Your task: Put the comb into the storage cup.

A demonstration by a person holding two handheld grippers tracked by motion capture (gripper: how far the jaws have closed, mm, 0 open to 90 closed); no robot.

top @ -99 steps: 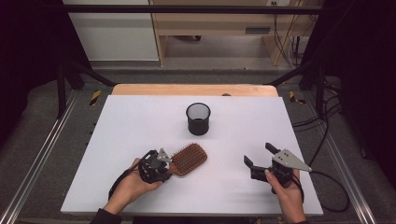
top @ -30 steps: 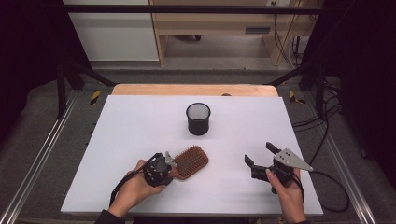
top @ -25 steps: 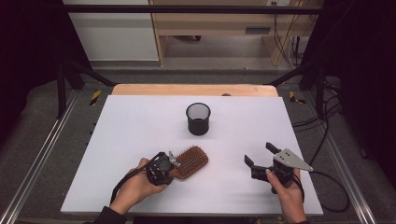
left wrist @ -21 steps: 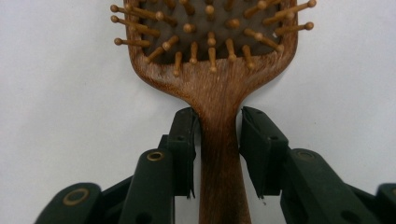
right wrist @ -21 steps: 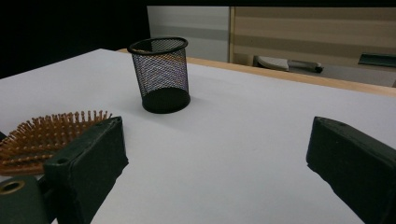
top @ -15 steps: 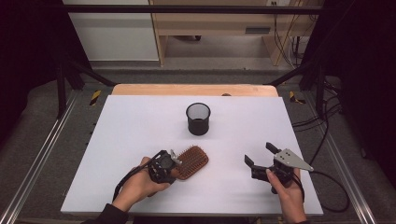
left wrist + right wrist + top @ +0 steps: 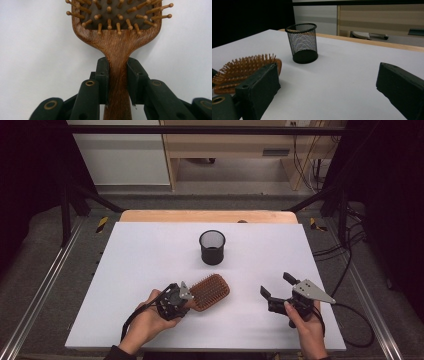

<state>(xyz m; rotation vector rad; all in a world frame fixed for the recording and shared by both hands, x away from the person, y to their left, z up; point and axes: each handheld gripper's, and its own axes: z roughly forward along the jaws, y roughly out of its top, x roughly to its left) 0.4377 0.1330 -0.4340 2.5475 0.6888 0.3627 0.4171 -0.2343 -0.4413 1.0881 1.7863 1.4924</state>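
Here left gripper point(image 7: 186, 296) at near-left of the white table point(image 7: 140, 255), jaws just closing and now clamped on the neck of the wooden hairbrush point(image 7: 210, 291), handle running back between the pads point(image 7: 103, 75); brush head lies bristles up on the table, pointing right. Black mesh cup point(image 7: 212, 247) stands upright farther back, mid-table, apart from brush. Right gripper point(image 7: 278, 289) near-right, jaws wide apart, nothing between them
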